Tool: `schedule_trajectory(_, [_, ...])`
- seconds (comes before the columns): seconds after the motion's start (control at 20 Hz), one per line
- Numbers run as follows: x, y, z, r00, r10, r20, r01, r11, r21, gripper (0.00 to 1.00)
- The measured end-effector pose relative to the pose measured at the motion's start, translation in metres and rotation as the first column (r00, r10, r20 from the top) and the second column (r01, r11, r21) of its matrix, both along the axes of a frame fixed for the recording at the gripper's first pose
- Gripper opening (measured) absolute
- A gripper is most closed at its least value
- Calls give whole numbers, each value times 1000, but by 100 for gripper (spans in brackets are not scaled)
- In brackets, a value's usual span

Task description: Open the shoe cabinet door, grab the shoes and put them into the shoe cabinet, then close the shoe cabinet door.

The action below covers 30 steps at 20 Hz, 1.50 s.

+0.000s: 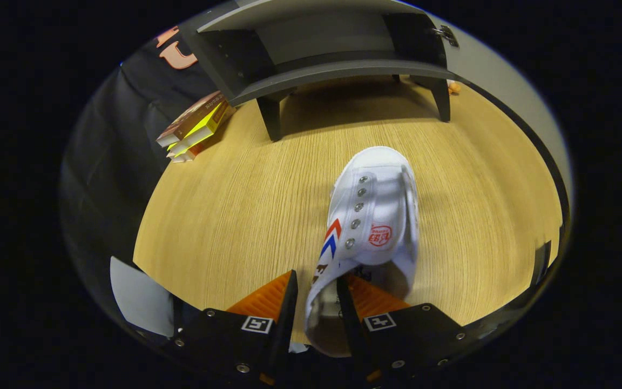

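The dark shoe cabinet (338,54) stands open on its legs at the far side of the wooden floor (224,216), a stack of books (195,125) beside its left leg. Well short of the cabinet, a white canvas shoe (373,216) points toward it. The gripper (315,302) pinches the shoe's side wall near the heel. With so thin a grip, the toe may sag or slip out on the way in

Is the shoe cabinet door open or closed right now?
Open: the shoe cabinet shows its dark interior and shelf, door swung aside. The gripper holds the white shoe.
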State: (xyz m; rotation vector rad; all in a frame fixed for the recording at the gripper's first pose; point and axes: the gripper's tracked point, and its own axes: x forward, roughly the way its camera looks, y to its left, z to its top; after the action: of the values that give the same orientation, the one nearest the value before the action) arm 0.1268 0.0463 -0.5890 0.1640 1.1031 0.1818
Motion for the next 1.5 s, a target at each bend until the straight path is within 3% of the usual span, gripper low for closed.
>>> schedule_trajectory(0.1, [9, -5, -1, 999, -8, 32, 9, 999, -33, 40])
schedule_trajectory(0.15, [8, -7, -3, 999, -18, 32, 19, 999, -42, 27])
schedule_trajectory(0.2, [10, -5, -3, 999, -23, 33, 24, 999, -30, 21])
schedule_trajectory(0.25, [8, -4, -5, 999, -14, 30, 14, 999, -31, 6])
schedule_trajectory(0.35, [9, -6, -2, 998, 30, 61, -27, 998, -53, 0])
schedule_trajectory(0.45, [12, -7, 4, 995, 47, 85, -42, 997, -67, 0])
schedule_trajectory(1.05, [43, -28, 93, 968, -24, 251, 40, 998, -57, 0])
schedule_trajectory(1.5, [67, -38, 208, 898, -40, 438, 81, 994, -76, 0])
